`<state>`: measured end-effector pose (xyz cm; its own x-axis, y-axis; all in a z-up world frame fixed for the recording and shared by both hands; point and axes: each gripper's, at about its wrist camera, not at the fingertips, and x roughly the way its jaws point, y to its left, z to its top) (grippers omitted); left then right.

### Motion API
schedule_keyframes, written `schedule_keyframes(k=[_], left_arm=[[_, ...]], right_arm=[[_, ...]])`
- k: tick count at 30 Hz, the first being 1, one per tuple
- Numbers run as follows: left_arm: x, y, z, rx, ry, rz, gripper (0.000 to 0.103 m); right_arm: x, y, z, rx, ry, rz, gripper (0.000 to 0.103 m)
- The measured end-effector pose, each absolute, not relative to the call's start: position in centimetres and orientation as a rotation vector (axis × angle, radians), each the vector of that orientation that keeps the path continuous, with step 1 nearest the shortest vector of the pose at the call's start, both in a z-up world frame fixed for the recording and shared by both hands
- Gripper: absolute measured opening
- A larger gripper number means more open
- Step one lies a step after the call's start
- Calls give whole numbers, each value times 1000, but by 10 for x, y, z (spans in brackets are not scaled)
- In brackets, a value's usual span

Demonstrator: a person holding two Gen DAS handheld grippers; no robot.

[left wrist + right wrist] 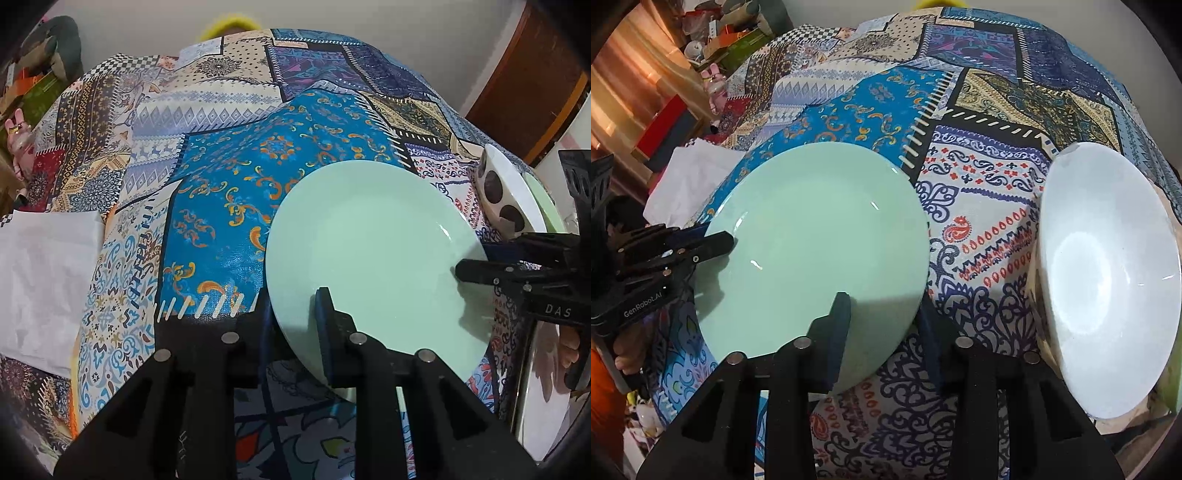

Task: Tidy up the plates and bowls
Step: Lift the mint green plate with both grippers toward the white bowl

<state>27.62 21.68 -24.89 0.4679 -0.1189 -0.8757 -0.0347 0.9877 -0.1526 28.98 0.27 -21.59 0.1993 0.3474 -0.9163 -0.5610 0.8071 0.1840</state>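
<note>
A mint-green plate [369, 243] [812, 251] lies on the patchwork tablecloth [229, 177] [982, 206]. My left gripper [295, 306] is shut on the plate's near rim, one finger above it and one below. In the right wrist view the left gripper [724, 240] pinches the plate's left edge. My right gripper [882, 317] clamps the plate's lower right rim, with a blue pad on top; in the left wrist view the right gripper [461, 271] bites the plate's right edge. A white bowl [1108, 277] with dark dots outside [498, 199] stands to the right, apart from the plate.
A white sheet [44, 277] [690, 177] lies on the cloth left of the plate. Boxes and toys [713, 48] crowd the far left beyond the table. A shiny metal surface [539, 387] sits at the table's right edge. A pale green rim [546, 206] shows behind the bowl.
</note>
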Motion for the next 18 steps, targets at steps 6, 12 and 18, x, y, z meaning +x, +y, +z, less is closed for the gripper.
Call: schedule_keyframes(k=[6, 12, 18], left_arm=[[267, 209, -244, -115, 1078, 9, 23], [254, 209, -232, -113, 1067, 38, 23], [237, 207, -215, -104, 1040, 61, 23]], right_arm=[[285, -2, -212, -193, 1202, 656, 20], [275, -4, -206, -170, 1195, 681, 19], [262, -7, -192, -153, 1168, 695, 19]])
